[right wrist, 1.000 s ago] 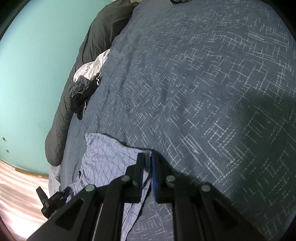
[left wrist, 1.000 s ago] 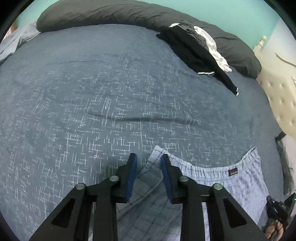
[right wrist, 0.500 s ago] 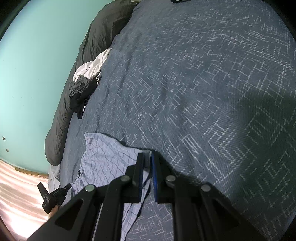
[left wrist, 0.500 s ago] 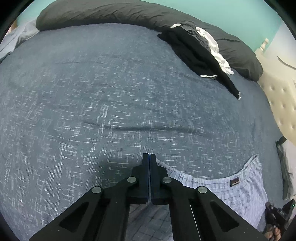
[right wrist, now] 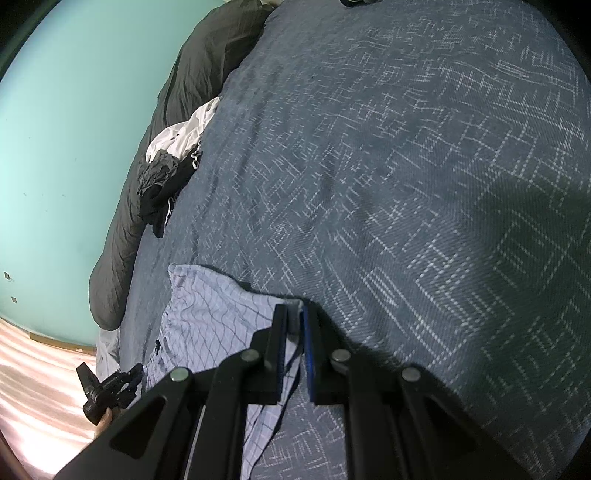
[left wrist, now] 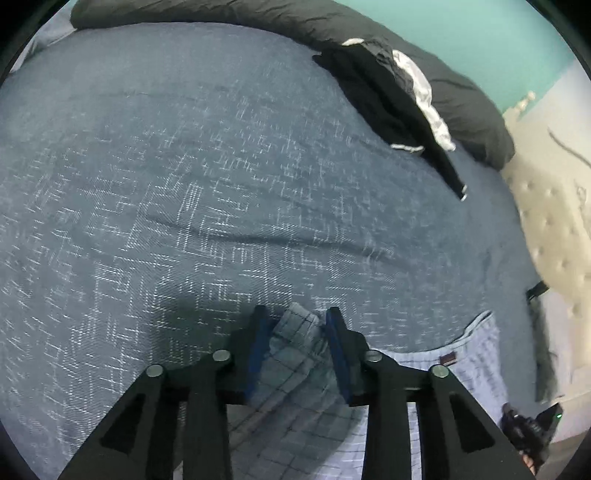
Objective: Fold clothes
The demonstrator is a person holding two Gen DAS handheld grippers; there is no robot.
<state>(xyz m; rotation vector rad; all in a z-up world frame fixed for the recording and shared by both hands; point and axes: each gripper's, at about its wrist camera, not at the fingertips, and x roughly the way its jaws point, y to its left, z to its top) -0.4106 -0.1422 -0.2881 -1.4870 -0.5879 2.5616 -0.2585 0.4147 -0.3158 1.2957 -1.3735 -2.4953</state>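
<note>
Item: checked shorts (left wrist: pixel 306 417), pale blue with dark grid lines, lying on the bed (left wrist: pixel 184 184) at its near edge, toward the corner by the tufted headboard (left wrist: pixel 550 229); waistband with a small dark label (left wrist: pixel 447 358) turned toward that headboard side. Left gripper (left wrist: pixel 298 347): fingers spread, a raised corner of the checked cloth standing between the blue pads, neither pad visibly pressing it; the placing suits either a pinch about to be made or a hold just let go. Right gripper (right wrist: pixel 294 347): fingers drawn close on an edge of the same shorts (right wrist: pixel 210 317), cloth running through the narrow gap; it appears pinched, though the contact is partly hidden by the fingers. Judgement: two points held along one side would let the garment be lifted and laid over itself without bunching. Mid bed: bare blue patterned cover, one long crease. Far edge: pile of dark and white clothes (left wrist: pixel 391 96), loosely heaped against a long dark bolster (left wrist: pixel 258 22) that lies along the green wall (right wrist: pixel 66 129), well apart from the shorts.
</note>
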